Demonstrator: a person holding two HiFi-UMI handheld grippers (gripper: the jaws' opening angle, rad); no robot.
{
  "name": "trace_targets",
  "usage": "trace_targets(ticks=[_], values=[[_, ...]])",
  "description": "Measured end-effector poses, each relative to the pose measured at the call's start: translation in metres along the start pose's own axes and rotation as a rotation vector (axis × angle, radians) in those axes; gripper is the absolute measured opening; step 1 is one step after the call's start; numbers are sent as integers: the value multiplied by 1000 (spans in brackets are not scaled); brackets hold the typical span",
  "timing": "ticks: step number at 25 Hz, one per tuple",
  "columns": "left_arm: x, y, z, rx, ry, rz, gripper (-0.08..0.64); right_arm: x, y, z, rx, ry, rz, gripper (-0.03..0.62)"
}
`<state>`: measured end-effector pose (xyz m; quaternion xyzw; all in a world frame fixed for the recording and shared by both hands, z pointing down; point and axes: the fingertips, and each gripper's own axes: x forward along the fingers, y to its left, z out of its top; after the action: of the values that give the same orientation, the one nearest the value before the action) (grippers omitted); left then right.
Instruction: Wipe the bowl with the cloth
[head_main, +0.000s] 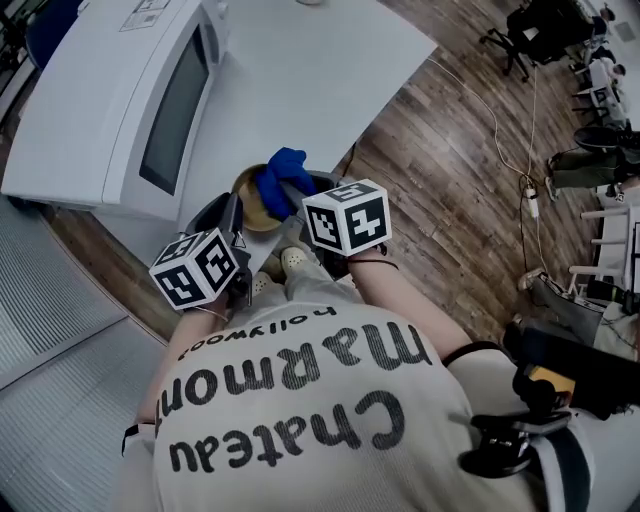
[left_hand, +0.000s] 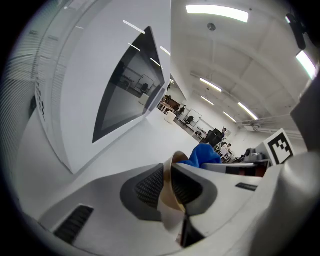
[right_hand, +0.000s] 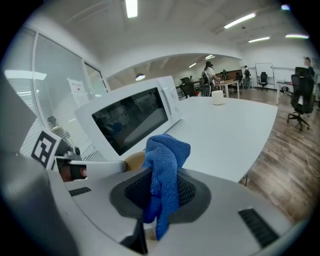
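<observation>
Open office with a wood floor, where a white table (head_main: 320, 80) bears a microwave (head_main: 110, 100) on its left side. At the table's near edge the left gripper (left_hand: 167, 186) pinches the tan bowl (head_main: 250, 210) by its rim, hollow upward. The right gripper (right_hand: 161, 196), clamped on the blue cloth (head_main: 283, 178), sits just right of the bowl. The cloth bunches over the hollow, contact unclear, nothing between.

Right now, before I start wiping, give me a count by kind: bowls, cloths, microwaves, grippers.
bowl: 1, tan, rim clamped in the left gripper
cloth: 1, blue, clamped in the right gripper
microwave: 1, white, on the table
grippers: 2
Total: 5
</observation>
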<state>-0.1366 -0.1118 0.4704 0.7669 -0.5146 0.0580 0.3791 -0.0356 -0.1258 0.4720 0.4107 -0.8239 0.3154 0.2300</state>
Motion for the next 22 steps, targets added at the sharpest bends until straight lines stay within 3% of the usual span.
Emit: trace_targets(ticks=[5,8,15,22], values=[[-14,-7,20,-30,-90,-56,48,2,64,17,163,-88,213,61],[-25,-13,28,-30,-149,-87,48,9,80,7,137,-62,185,63],[-30,-14,20,22,-110,-90,48,21,77,-12,108,-15,161,61],[-31,-7,19,10,-108,-66,48,31,74,-21,32,46,147,61]])
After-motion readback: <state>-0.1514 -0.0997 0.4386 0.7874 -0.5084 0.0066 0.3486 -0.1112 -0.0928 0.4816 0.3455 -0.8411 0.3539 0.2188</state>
